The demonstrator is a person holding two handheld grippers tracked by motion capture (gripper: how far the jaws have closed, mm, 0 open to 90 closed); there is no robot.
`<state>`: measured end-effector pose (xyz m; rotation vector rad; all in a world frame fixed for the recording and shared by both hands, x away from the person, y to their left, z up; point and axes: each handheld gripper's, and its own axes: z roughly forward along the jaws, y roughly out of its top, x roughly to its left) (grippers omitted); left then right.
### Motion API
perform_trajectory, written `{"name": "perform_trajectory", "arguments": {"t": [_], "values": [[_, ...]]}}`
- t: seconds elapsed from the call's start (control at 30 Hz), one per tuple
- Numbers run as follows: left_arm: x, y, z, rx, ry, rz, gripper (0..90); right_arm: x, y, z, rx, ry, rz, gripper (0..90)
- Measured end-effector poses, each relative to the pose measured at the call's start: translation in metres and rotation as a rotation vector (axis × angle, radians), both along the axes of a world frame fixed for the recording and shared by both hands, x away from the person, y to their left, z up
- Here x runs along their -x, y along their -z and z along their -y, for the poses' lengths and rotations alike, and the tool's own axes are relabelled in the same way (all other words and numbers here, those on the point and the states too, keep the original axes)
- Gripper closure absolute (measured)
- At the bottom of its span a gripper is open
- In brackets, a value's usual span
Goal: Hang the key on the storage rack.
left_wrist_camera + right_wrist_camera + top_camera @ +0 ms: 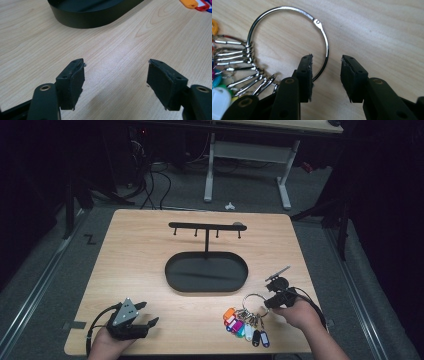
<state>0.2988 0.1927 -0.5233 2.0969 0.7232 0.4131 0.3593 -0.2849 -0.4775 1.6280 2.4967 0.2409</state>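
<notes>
Unmarked metal ring sits between right tool pads, ungripped.

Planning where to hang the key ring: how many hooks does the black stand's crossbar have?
4, hanging under the crossbar above the oval tray: two left of the post at and, two right at and. None looks hidden.

Up top, the high view looks forward and down over the whole light wooden table, floor and desk legs beyond. The left gripper view skims low and close over the woodgrain, facing the black oval metal tray that sits mid-table from above. The right gripper view hangs tighter still (nearly on the board) at the large silver key ring, seen small overhead.
</notes>
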Motion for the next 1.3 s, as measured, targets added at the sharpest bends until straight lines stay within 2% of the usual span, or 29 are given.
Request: {"name": "perform_trajectory", "arguments": {"t": [0.03, 0.13, 0.23, 0.33, 0.4, 0.47, 0.53, 0.57, 0.6, 0.63, 0.7, 0.8, 0.87, 0.93, 1.0, 1.1, 1.17, 1.3], "values": [[0.0, 0.0, 0.0, -0.001, 0.001, 0.001, 30.5, 0.0, -0.001, -0.001, -0.005, -0.001, -0.02, 62.1], [-0.001, 0.0, 0.001, -0.001, 0.006, -0.001, 30.6, -0.003, -0.001, -0.003, 0.02, -0.007, -0.029, 60.3], [-0.001, 0.0, 0.001, -0.001, 0.008, -0.001, 30.5, -0.01, 0.003, -0.006, 0.021, -0.039, -0.056, 58.5], [-0.001, 0.0, 0.0, 0.0, 0.009, 0.0, 30.6, -0.02, 0.009, -0.01, 0.051, -0.063, -0.089, 59.3], [-0.001, 0.0, 0.0, 0.009, 0.005, 0.003, 30.9, -0.029, 0.01, -0.011, 0.057, -0.046, -0.125, 61.1], [-0.001, 0.0, 0.0, 0.005, 0.007, 0.001, 30.9, -0.034, 0.009, -0.011, 0.053, -0.047, -0.122, 62.3], [-0.001, 0.0, 0.0, 0.005, 0.006, 0.0, 30.9, -0.038, 0.01, -0.011, 0.057, -0.065, -0.128, 62.6], [-0.001, 0.0, 0.0, 0.002, 0.009, 0.0, 30.9, -0.042, 0.01, -0.012, 0.065, -0.095, -0.139, 64.6], [-0.001, 0.0, 0.0, 0.002, 0.009, 0.0, 30.9, -0.042, 0.01, -0.012, 0.065, -0.095, -0.139, 64.6], [-0.001, 0.0, 0.001, 0.002, 0.012, -0.001, 31.0, -0.044, 0.01, -0.015, 0.068, -0.118, -0.161, 69.6], [-0.001, 0.0, 0.001, -0.001, 0.017, -0.004, 31.2, -0.046, 0.01, -0.016, 0.07, -0.157, -0.178, 70.9], [-0.001, 0.0, 0.002, -0.004, 0.022, -0.004, 31.3, -0.049, 0.01, -0.017, 0.072, -0.164, -0.202, 71.7], [-0.001, 0.0, 0.002, -0.008, 0.025, -0.002, 31.3, -0.053, 0.01, -0.016, 0.076, -0.186, -0.211, 71.6], [0.0, 0.001, 0.003, -0.01, 0.029, -0.006, 31.3, -0.055, 0.01, -0.017, 0.078, -0.174, -0.218, 72.4], [0.0, 0.001, 0.004, -0.012, 0.031, -0.006, 31.3, -0.057, 0.01, -0.015, 0.081, -0.188, -0.215, 76.4], [0.0, 0.001, 0.004, -0.012, 0.034, -0.01, 31.4, -0.058, 0.01, -0.013, 0.071, -0.18, -0.213, 84.5], [0.0, 0.001, 0.004, -0.01, 0.034, -0.009, 31.5, -0.057, 0.01, -0.013, 0.065, -0.164, -0.22, 85.6], [0.001, 0.001, 0.005, -0.013, 0.039, -0.011, 31.5, -0.056, 0.01, -0.017, 0.103, -0.221, -0.209, 86.5]]}}
